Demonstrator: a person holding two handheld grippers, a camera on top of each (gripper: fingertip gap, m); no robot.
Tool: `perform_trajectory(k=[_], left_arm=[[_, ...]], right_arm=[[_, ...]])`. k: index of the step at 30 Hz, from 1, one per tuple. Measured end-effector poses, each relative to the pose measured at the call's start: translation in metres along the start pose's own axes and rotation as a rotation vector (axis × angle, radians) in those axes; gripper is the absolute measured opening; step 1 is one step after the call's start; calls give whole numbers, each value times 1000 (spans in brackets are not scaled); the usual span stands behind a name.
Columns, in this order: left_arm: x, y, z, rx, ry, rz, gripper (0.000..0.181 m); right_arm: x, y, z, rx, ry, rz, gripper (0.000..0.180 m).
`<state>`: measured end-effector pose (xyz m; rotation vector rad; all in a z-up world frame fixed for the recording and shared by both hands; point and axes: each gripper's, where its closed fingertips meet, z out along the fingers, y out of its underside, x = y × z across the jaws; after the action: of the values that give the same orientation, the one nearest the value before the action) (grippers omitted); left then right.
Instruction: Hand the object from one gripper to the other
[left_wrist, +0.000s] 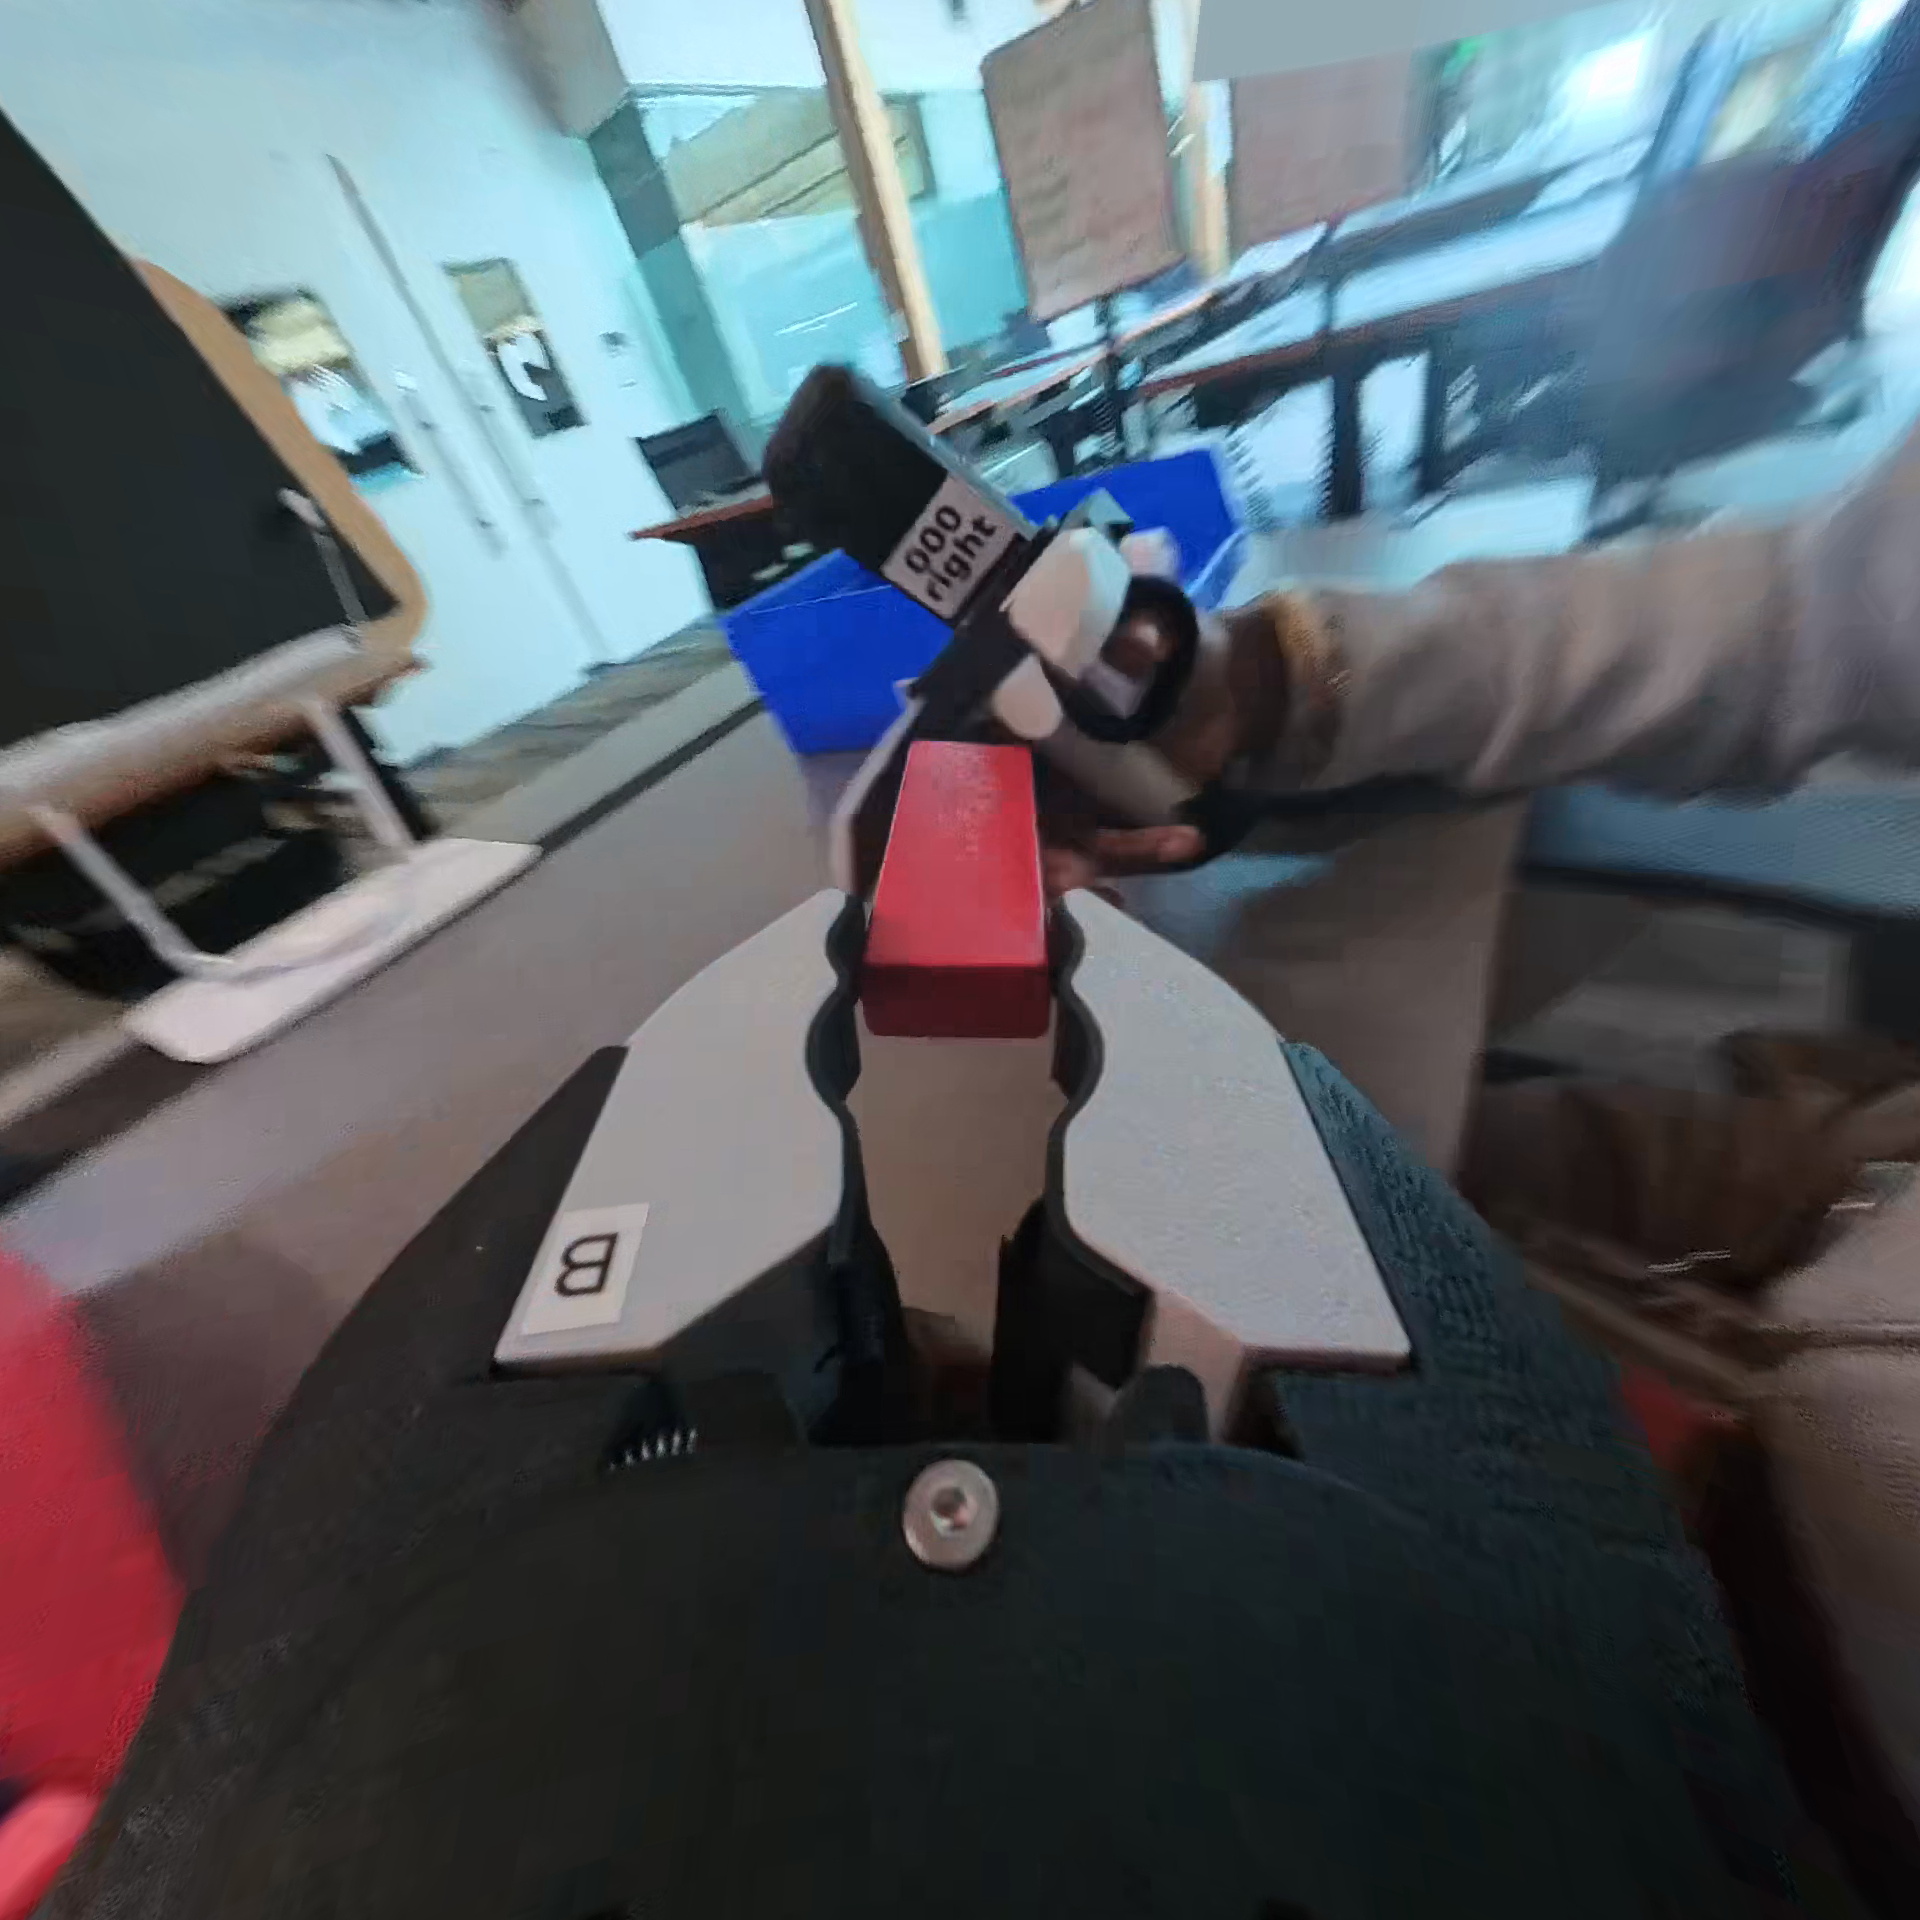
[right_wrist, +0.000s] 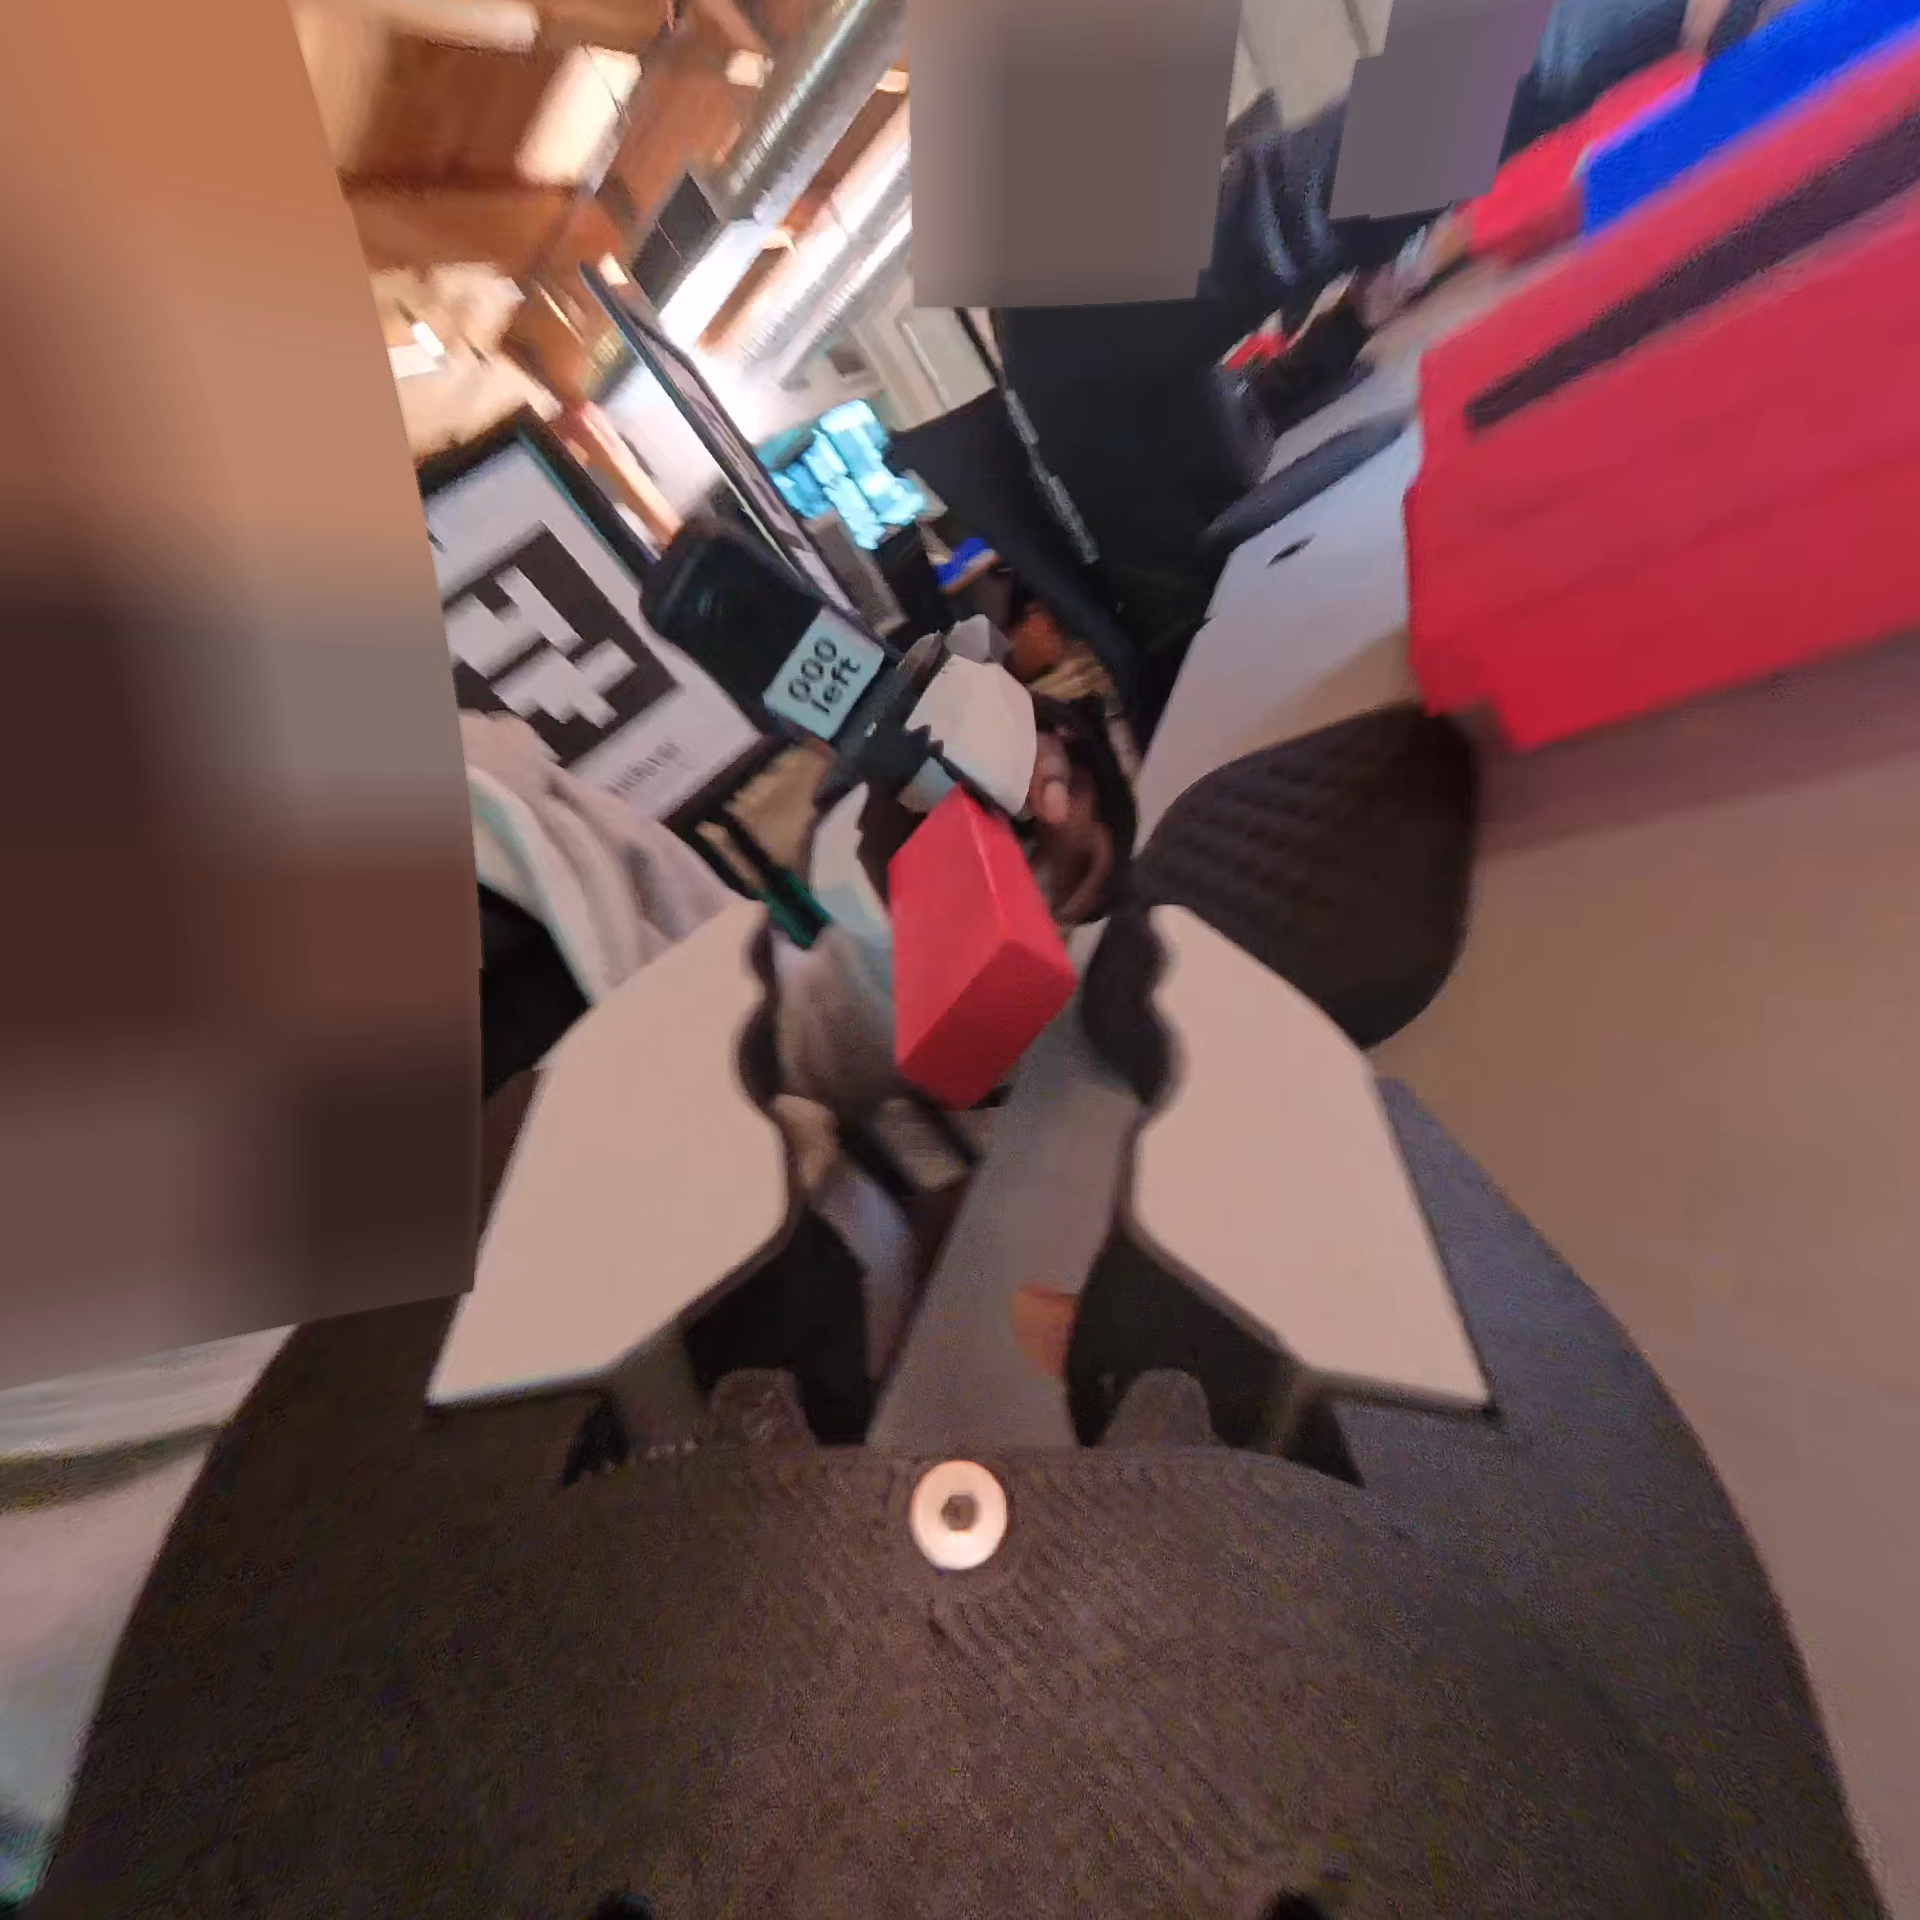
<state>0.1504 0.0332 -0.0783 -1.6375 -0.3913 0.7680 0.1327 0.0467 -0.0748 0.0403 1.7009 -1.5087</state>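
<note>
Grey tabletop (left_wrist: 644, 883), blurred office room

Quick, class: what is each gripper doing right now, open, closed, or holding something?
Left gripper: closed on the red block.
Right gripper: open, holding nothing, its fingers spread on either side of the block's free end.

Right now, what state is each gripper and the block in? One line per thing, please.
left gripper: shut on the red block, gripping its near end.
red block: held in the air, far end sticking out toward the right gripper.
right gripper: open, jaws spread wide, block's free end between the fingertips, no contact visible.
</note>
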Motion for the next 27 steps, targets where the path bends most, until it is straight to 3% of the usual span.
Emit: perform_trajectory(k=[1, 2, 5, 10, 12, 15, 17, 18, 21, 24, 27], left_arm=[[3, -1, -3, 11, 57, -80, 33], [6, -1, -6, 16, 113, -156, 33], [8, -3, -12, 44, 200, -311, 33], [6, -8, -12, 94, 213, -355, 33], [8, -6, -11, 87, 217, -344, 33], [9, -5, -10, 84, 211, -319, 33], [10, -6, -10, 87, 178, -186, 40], [7, -6, -9, 89, 116, -69, 53], [-2, -3, -9, 44, -75, 308, 56], [-8, 2, -6, -12, -181, 509, 42], [-3, 1, -2, 2, -169, 508, 28]], right_arm=[[-3, -3, 1, 1, 40, -130, 82], [-6, -5, 1, 6, 82, -280, 85], [-14, -2, 0, -28, 178, -590, 68], [-16, 8, 7, -69, 117, -529, 57], [-16, 12, 8, -83, 104, -522, 34], [-18, 9, 7, -70, 104, -529, 34], [-19, 6, 6, -51, 83, -467, 34], [-19, 3, 5, -29, 61, -400, 34], [-12, -5, 0, 39, 17, -173, 34], [-5, -7, -3, 68, -21, -3, 34], [-4, -4, -2, 52, -29, 33, 34]])
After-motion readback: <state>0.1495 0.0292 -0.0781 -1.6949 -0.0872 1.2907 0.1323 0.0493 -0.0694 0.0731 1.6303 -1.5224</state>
